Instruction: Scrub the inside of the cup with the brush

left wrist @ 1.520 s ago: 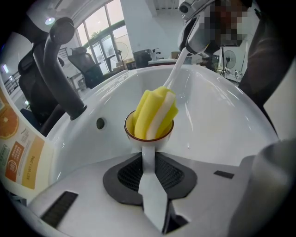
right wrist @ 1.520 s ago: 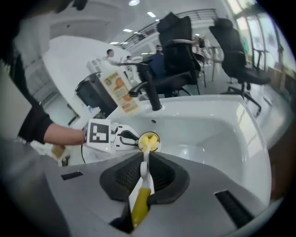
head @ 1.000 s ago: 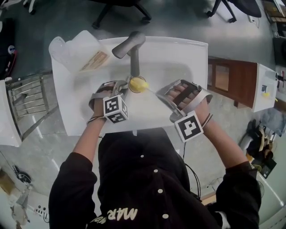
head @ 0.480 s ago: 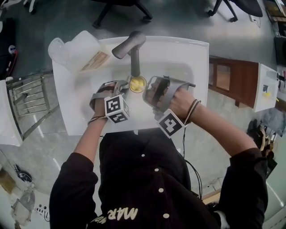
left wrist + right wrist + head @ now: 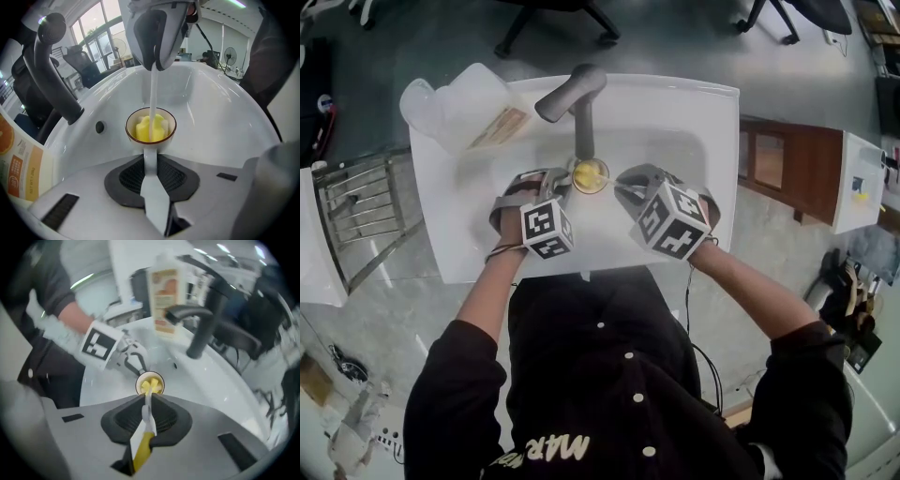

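- Scrubbing seems under way: the brush (image 5: pixel 143 451) head sits inside the cup (image 5: pixel 171 125) (how clean it is, unclear).
- Meanwhile the left gripper (image 5: pixel 149 176) pinches the cup's handle; the right gripper (image 5: pixel 146 416) clamps the brush handle.

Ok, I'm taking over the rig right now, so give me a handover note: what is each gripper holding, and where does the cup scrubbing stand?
Left gripper: shut on the handle of the cup, held over the sink near the faucet.
Right gripper: shut on the handle of the brush.
Done: the brush's yellow head is inside the cup.
Left: scrub the inside. How clean it is cannot be told.
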